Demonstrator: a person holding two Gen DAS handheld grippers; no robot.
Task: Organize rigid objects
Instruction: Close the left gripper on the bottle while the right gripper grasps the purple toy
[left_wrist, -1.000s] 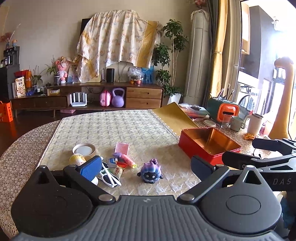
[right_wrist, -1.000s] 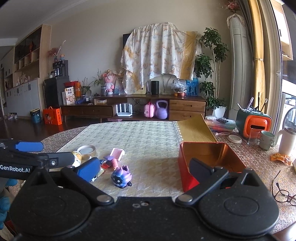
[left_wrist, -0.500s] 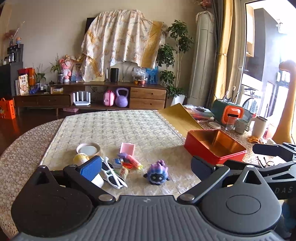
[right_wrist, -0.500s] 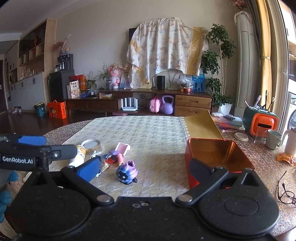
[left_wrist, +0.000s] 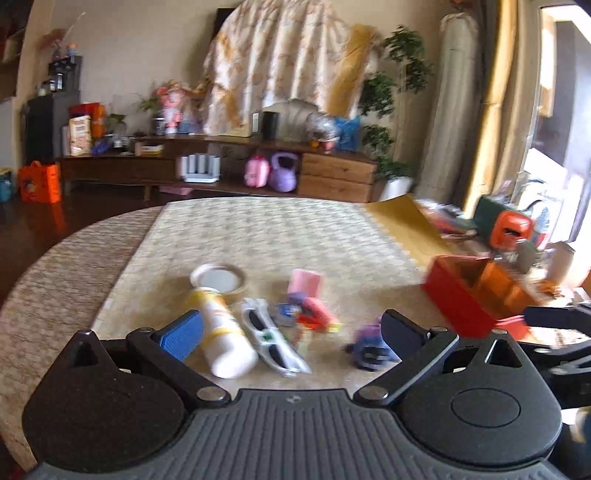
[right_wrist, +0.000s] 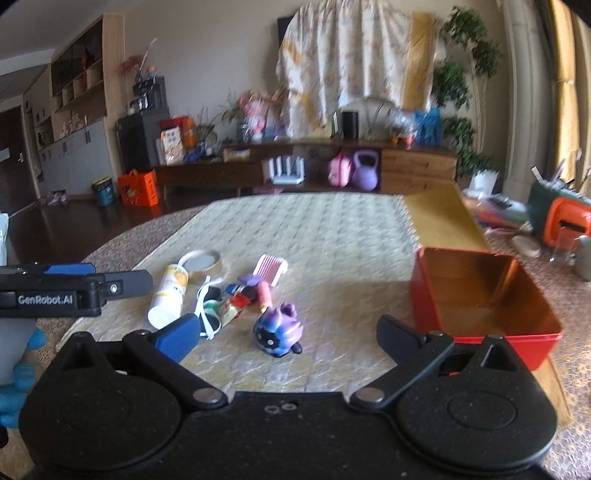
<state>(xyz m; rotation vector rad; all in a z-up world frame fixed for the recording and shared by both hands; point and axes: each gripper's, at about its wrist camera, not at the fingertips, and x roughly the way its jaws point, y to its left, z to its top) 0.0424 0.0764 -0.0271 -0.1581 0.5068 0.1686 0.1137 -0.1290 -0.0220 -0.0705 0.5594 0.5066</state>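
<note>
Both hand-held grippers are released, jaws spread wide and empty. In the right wrist view the left hand-held gripper (right_wrist: 122, 282) enters from the left edge, its black side printed "GenRobot.AI" in white; no other writing is legible. The right hand-held gripper (right_wrist: 284, 328) fills the bottom of that view, with a purple round-bodied toy figure (right_wrist: 277, 331) on the surface between its fingers, lower centre. Left of the toy lie a white and yellow cylindrical bottle (right_wrist: 169, 295) on its side, white-framed sunglasses (right_wrist: 207, 314), a pink plastic comb (right_wrist: 272, 268) and a shallow round tin lid (right_wrist: 201, 261). An open red rectangular metal box (right_wrist: 480, 299) sits at right on the quilted cream surface (right_wrist: 314, 229).

Compared with half a second ago, the left wrist view has swung left and turned blurry: the bottle (left_wrist: 223, 338) now lies in full sight between the left fingers, and the red box (left_wrist: 476, 291) has slid toward the right edge. The right wrist view sits closer to the toy.
</note>
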